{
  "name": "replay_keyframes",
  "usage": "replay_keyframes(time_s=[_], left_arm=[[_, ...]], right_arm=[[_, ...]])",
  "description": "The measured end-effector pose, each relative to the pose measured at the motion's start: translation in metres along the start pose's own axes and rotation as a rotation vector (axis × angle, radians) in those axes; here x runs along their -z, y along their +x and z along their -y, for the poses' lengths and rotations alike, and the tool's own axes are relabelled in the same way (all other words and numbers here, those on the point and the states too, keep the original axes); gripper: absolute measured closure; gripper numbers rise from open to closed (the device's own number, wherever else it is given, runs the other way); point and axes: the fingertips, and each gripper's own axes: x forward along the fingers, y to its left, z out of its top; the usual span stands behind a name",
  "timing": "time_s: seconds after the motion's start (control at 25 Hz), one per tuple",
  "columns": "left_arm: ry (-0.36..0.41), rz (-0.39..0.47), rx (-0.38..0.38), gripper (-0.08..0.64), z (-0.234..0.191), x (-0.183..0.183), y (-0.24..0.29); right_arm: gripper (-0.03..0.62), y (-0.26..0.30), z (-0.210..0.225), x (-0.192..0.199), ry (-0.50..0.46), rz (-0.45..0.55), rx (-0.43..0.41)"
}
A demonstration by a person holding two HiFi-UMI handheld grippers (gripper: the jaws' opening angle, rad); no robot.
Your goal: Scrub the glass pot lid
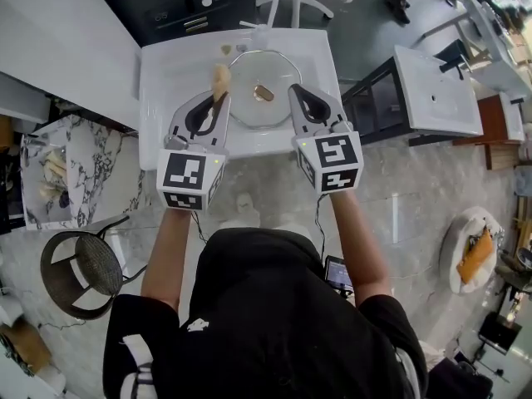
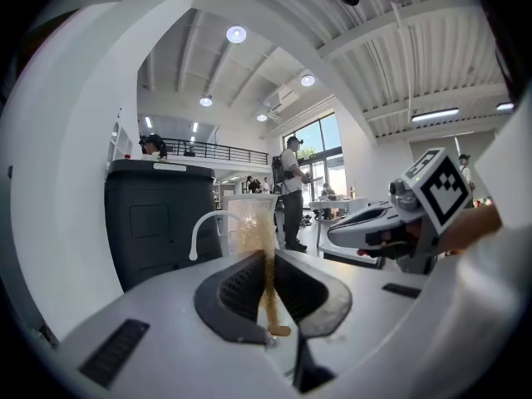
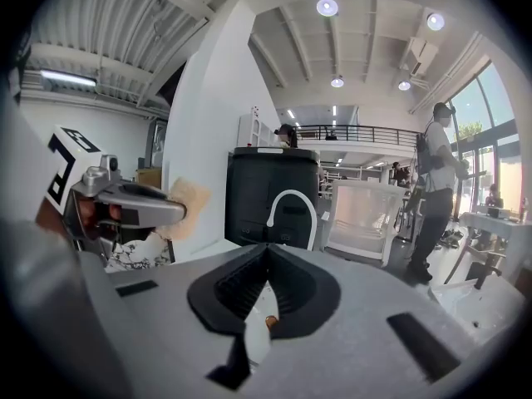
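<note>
Holding over the white sink basin [image 1: 166, 73] | my left hand-held gripper [image 1: 219, 96] clamped on a thin tan sponge [image 1: 220, 76] | my right hand-held gripper [image 1: 294, 90] fully closed, empty | round glass pot lid [image 1: 259, 110] lying in the basin between them.

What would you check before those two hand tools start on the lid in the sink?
1. Fingers of left gripper clamp the tan scrub sponge: ok.
2. Right gripper empty, fingers shut: ok.
3. Round glass pot lid lying in the white sink: ok.
4. Sponge touching lid: cannot tell.
5. Lid wet or soapy: cannot tell.
</note>
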Motion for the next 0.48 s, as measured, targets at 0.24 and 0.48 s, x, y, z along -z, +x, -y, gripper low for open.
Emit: replay_keyframes(time_s=[0.24,0.48], left_arm=[[-0.01,-0.023,0.023,0.541,-0.014,0.013,0.015],[-0.03,-0.058,0.04,0.541,-0.025,0.029,0.034]], right_arm=[[0.594,0.026,0.0,0.009,0.007,-0.043,0.001],[0.594,0.046,0.006,0.028,0.024,-0.095,-0.007]])
